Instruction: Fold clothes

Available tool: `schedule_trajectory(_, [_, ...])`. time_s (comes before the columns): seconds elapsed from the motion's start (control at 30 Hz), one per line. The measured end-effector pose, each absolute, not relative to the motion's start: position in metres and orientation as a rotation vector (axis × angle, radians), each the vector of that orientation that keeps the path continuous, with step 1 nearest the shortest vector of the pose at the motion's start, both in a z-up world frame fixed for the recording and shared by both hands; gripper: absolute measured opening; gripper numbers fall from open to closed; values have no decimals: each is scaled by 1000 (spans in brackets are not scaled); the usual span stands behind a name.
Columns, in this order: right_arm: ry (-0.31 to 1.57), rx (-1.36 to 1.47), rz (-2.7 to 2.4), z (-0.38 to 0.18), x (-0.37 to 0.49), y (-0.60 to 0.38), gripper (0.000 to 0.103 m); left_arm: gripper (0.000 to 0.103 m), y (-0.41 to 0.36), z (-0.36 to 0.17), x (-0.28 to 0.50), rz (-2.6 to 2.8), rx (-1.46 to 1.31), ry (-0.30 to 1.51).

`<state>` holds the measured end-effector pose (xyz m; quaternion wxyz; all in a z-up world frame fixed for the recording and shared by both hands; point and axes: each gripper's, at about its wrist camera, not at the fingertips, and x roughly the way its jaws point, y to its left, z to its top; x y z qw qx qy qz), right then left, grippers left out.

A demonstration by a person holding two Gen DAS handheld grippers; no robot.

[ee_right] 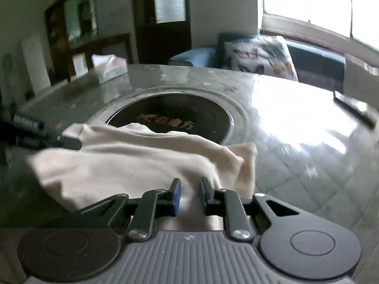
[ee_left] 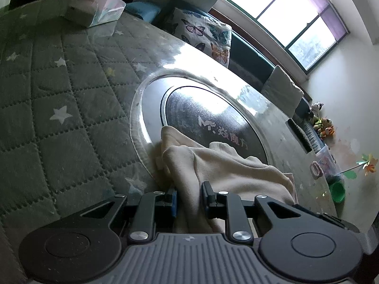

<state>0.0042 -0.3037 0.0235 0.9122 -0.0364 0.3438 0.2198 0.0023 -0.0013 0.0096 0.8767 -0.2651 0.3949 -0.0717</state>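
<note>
A cream garment (ee_left: 227,168) lies bunched on the glass-topped table, partly over the dark round plate (ee_left: 213,116) in the table's middle. My left gripper (ee_left: 188,195) is shut on a fold of the garment that runs between its fingers. In the right wrist view the same garment (ee_right: 132,163) stretches from left to right, and my right gripper (ee_right: 190,189) is shut on its near edge. The left gripper's tip (ee_right: 68,142) shows at the garment's far left corner.
The table (ee_left: 59,90) has a green quilted star cover under glass. A tissue box (ee_left: 99,11) stands at its far corner. A butterfly cushion (ee_left: 203,33) and a sofa lie behind, under a window. A dark remote (ee_right: 353,108) lies at the table's right. Toys (ee_left: 324,125) sit on the floor.
</note>
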Motion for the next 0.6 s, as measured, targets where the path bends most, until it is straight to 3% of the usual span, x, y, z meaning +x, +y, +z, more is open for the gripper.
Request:
schedule_trajectory(0.13, [683, -17, 394, 25, 11, -325, 22, 22, -5, 10, 3, -146, -528, 820])
schedule_trajectory(0.23, [691, 9, 346, 20, 26, -336, 37, 23, -6, 10, 2, -146, -516, 818])
schedule_trajectory(0.37, [719, 70, 323, 11, 42, -347, 41, 23, -7, 11, 2, -145, -502, 817])
schedule_trajectory(0.53, [727, 133, 347, 6, 50, -348, 37, 23, -10, 11, 3, -141, -481, 817])
schedule_trajectory(0.6, [726, 130, 354, 6, 50, -343, 19, 23, -11, 12, 4, -139, -472, 817])
